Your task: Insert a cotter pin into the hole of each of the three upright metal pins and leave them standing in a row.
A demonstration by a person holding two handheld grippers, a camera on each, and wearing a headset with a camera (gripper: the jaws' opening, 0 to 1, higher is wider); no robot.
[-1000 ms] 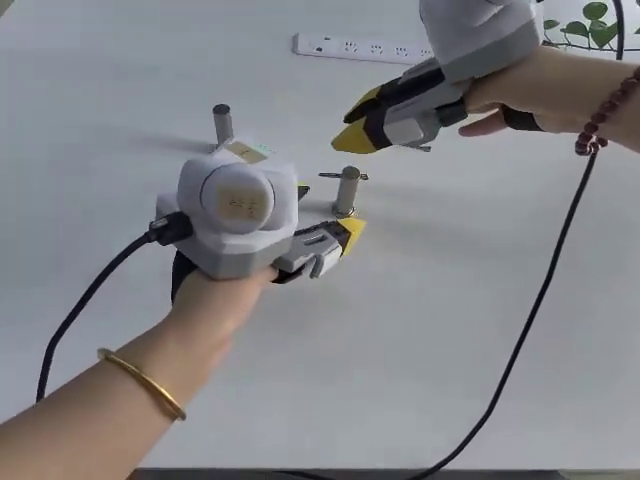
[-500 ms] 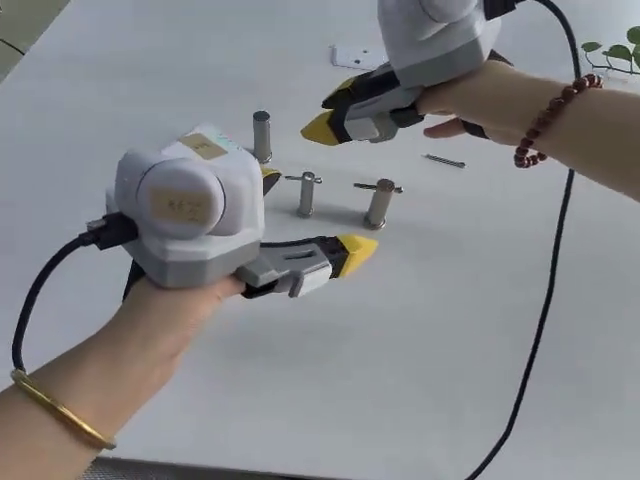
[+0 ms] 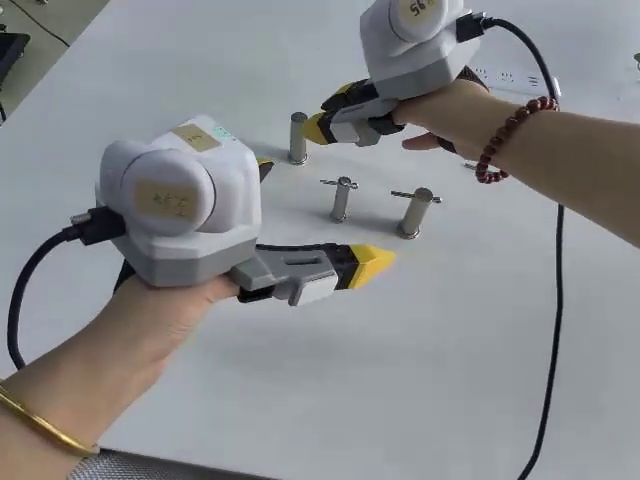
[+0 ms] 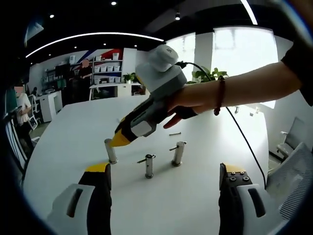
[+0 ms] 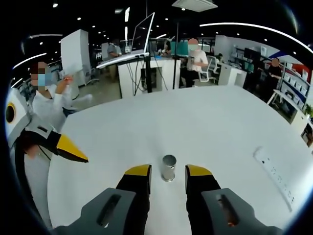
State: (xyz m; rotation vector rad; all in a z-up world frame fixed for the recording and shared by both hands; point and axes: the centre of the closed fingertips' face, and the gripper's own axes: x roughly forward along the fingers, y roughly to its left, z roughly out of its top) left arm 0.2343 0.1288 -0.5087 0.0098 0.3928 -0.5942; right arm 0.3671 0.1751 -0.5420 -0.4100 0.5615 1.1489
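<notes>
Three metal pins stand in a row on the white table (image 3: 450,370). The middle pin (image 3: 341,198) and the right pin (image 3: 411,212) each carry a cotter pin through the top. No cotter pin sits in the left pin (image 3: 298,137). My right gripper (image 3: 325,112) is slightly open, its yellow tips right next to that left pin. In the right gripper view the left pin (image 5: 168,168) stands between the jaws of my right gripper (image 5: 168,172) with a small gap on each side. My left gripper (image 3: 320,213) is wide open in front of the row, holding nothing. A loose cotter pin (image 4: 174,133) lies behind the row.
A white power strip (image 3: 510,75) lies at the far side of the table. The right gripper's black cable (image 3: 555,300) trails down the right side. Beyond the table are desks (image 5: 146,68) and several people.
My right gripper has moved from above the pins with cotter pins over to the bare left pin. My left gripper has drawn back from the row. The head camera has shifted.
</notes>
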